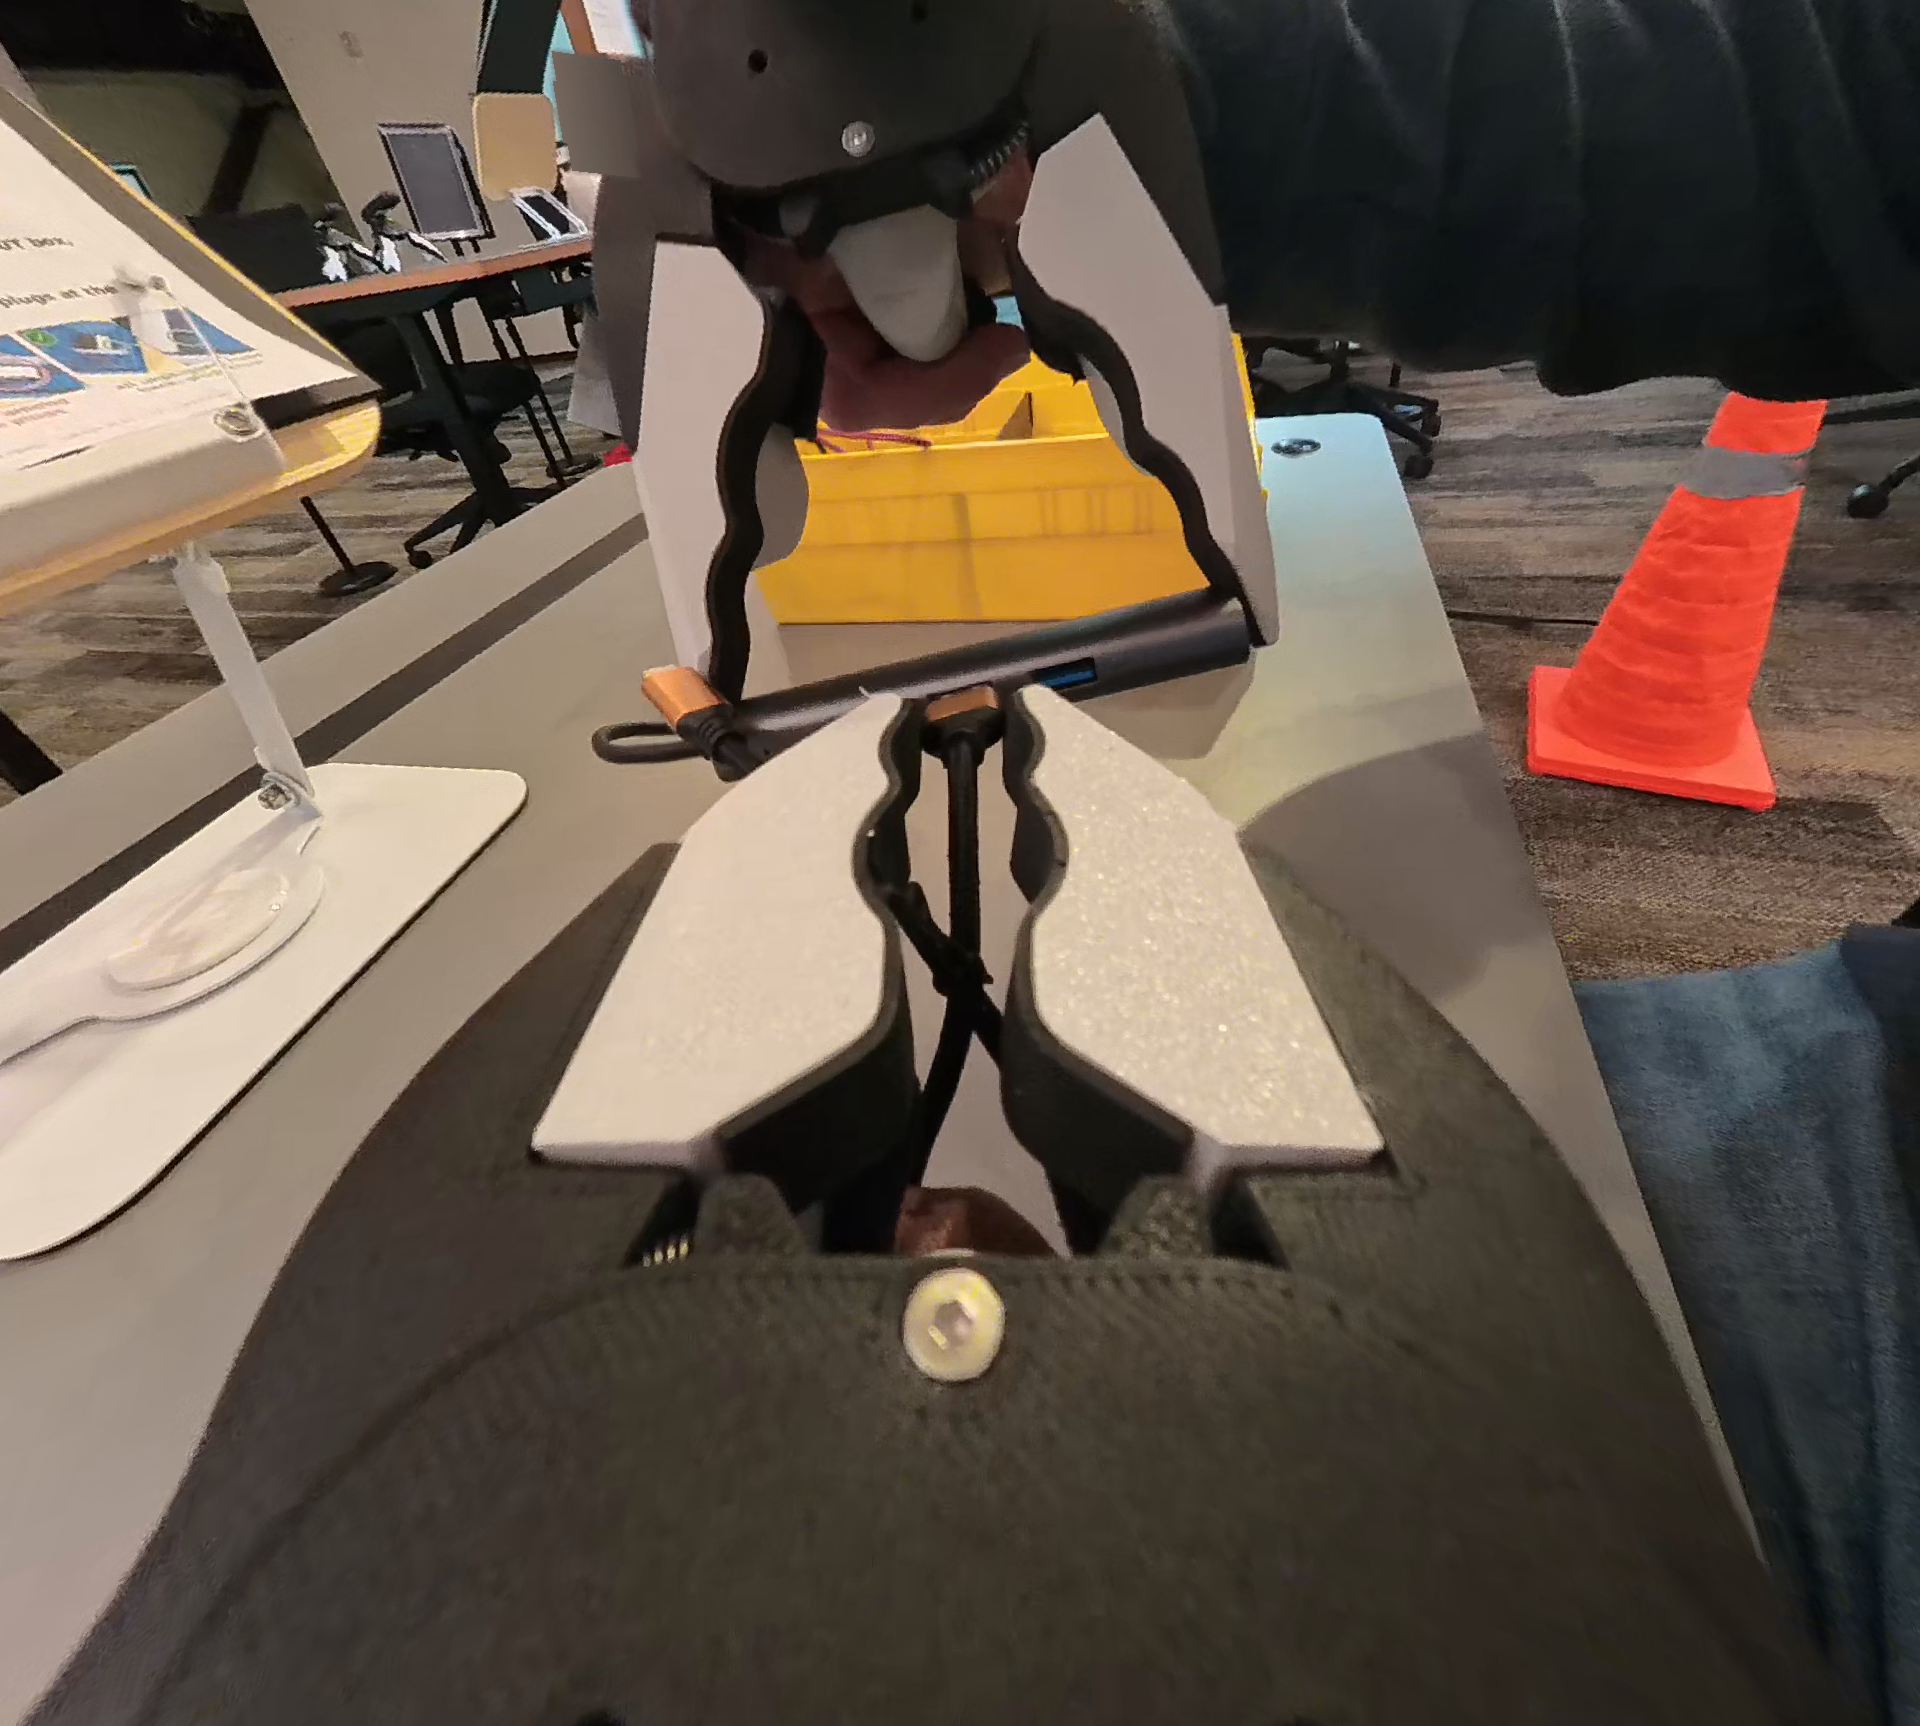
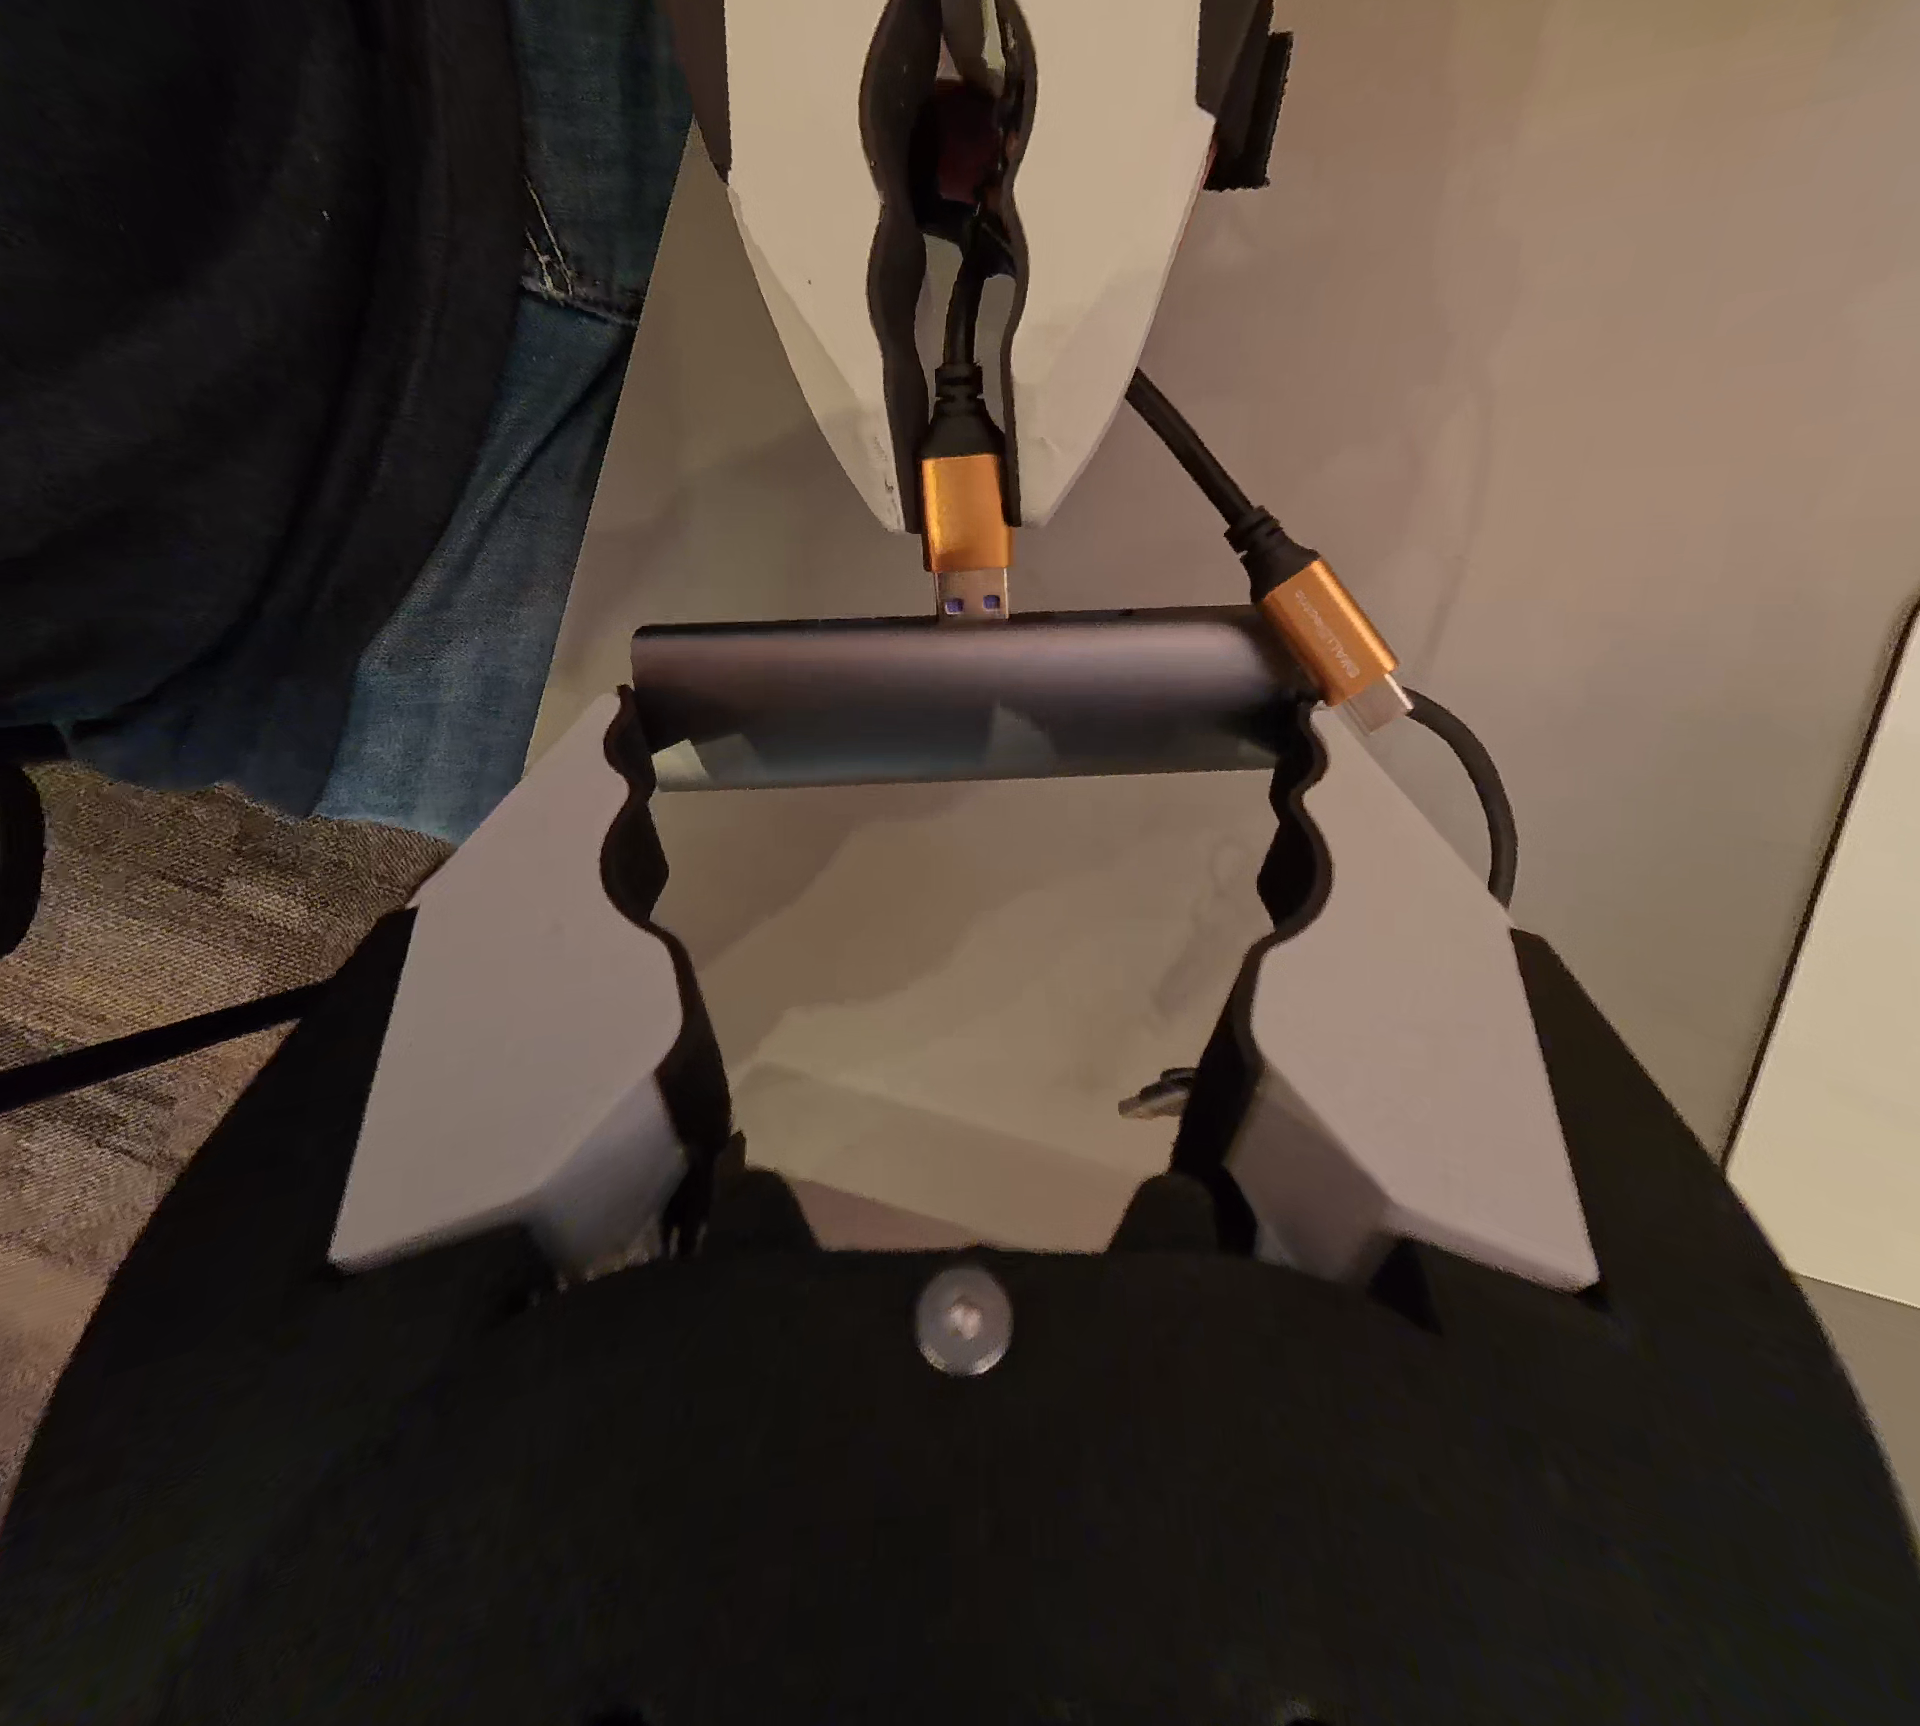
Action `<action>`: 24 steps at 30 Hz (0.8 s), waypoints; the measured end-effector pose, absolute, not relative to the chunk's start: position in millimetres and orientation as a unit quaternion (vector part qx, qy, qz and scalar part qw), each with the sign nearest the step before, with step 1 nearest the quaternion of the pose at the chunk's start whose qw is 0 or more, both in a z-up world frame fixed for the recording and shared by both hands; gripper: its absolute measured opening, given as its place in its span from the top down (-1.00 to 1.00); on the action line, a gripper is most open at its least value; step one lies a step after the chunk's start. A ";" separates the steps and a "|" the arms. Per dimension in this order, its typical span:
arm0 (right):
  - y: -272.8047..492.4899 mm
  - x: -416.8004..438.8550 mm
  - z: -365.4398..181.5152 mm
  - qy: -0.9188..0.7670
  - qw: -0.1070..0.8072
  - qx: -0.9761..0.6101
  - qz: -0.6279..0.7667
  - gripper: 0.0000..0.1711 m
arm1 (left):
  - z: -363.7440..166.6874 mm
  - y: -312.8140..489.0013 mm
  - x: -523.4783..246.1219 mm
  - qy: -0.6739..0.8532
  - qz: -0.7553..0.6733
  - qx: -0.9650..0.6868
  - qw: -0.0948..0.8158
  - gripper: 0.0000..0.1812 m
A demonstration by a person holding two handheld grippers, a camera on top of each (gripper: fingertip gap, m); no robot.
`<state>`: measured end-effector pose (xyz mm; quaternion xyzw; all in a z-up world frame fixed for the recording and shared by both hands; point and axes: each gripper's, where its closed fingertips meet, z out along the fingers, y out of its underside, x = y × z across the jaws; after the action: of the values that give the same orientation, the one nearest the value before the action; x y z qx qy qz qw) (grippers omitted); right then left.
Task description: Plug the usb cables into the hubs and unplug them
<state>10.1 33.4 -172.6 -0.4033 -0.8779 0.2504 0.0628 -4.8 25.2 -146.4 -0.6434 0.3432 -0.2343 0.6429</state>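
A dark grey USB hub (image 2: pixel 956 710) lies crosswise on the grey table (image 2: pixel 1558 326). My right gripper (image 2: pixel 961 720) is spread wide and clamps the hub by its two ends. My left gripper (image 2: pixel 964 518) is shut on an orange USB plug (image 2: pixel 966 492) on a black cable. The plug's metal tip (image 2: pixel 971 601) meets the hub's side, and part of the shell shows. In the left wrist view my left gripper (image 1: pixel 961 708) holds that plug (image 1: pixel 961 702) against the hub (image 1: pixel 1143 650), beside a blue port (image 1: pixel 1070 670). A second orange plug (image 2: pixel 1330 637) rests loose across one hub end.
A yellow bin (image 1: pixel 987 533) stands just behind the hub. A white stand (image 1: pixel 260 793) with an instruction sheet is on the left of the table. An orange cone (image 1: pixel 1683 616) is on the carpet to the right. A person's dark sleeve (image 1: pixel 1507 149) reaches in. My two grippers' fingertips are within a few centimetres of each other.
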 end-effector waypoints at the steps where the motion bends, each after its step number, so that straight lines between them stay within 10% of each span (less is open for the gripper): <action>1: 33.3 9.2 -170.7 -0.875 0.065 -0.405 0.258 -0.37 | -144.7 25.3 -5.7 0.337 -0.239 -0.640 0.647 0.84; 24: 33.1 5.3 -155.4 -0.864 0.091 -0.407 0.283 -0.36 | -127.4 27.5 -8.3 0.281 -0.321 -0.632 0.647 0.84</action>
<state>5.3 33.1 -155.4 -0.4068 -0.8639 0.2827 0.0914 -8.3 27.5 -127.4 -0.6316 0.2812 -0.3210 0.6472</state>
